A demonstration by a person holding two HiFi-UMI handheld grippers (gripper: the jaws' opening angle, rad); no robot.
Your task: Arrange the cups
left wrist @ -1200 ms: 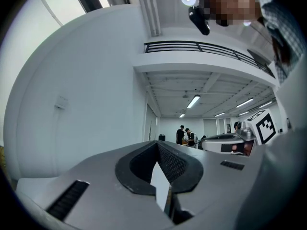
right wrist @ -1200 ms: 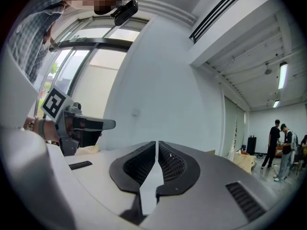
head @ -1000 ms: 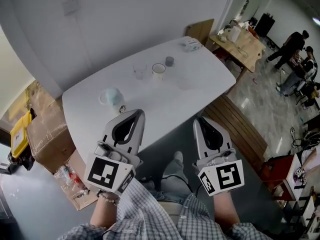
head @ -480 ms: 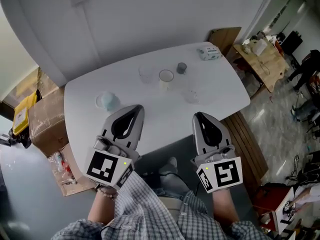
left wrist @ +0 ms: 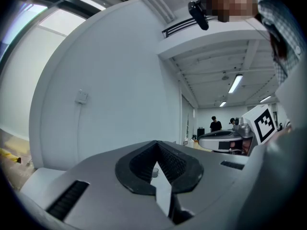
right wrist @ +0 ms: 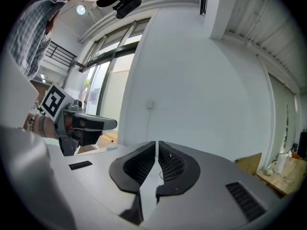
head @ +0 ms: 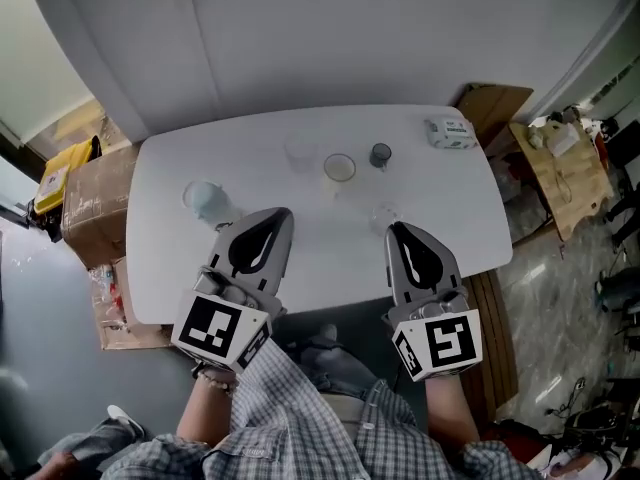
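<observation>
The arranging is not yet under way, as I judge it: both tools are hovering over the near edge of the counter (head: 460,198) and carrying nothing. The left hand-held gripper (head: 268,224) is showing its jaws pressed together at the tips in its own view, with nothing pinched between them. The right hand-held gripper (head: 401,238) is closed too, with only a thin slit showing between its pads, and it is empty.

The cups are standing farther in on the counter. A pale blue cup (head: 205,200) is sitting at the left, just beyond the left gripper's tip. A clear glass (head: 298,153), a cream cup (head: 339,168) and a small dark cup (head: 380,155) are forming a loose row toward the far middle. What looks like a second clear glass (head: 383,215) is standing just beyond the right gripper's tip, though it is too faint to be sure. A small box (head: 449,132) is lying near the far right corner.

The step in hand is the approach. The next move is likely calling for one gripper to spread its jaws, reach forward to the nearest cup and close around its wall. The clear glasses are asking for extra care, since their edges are hard to read.
</observation>
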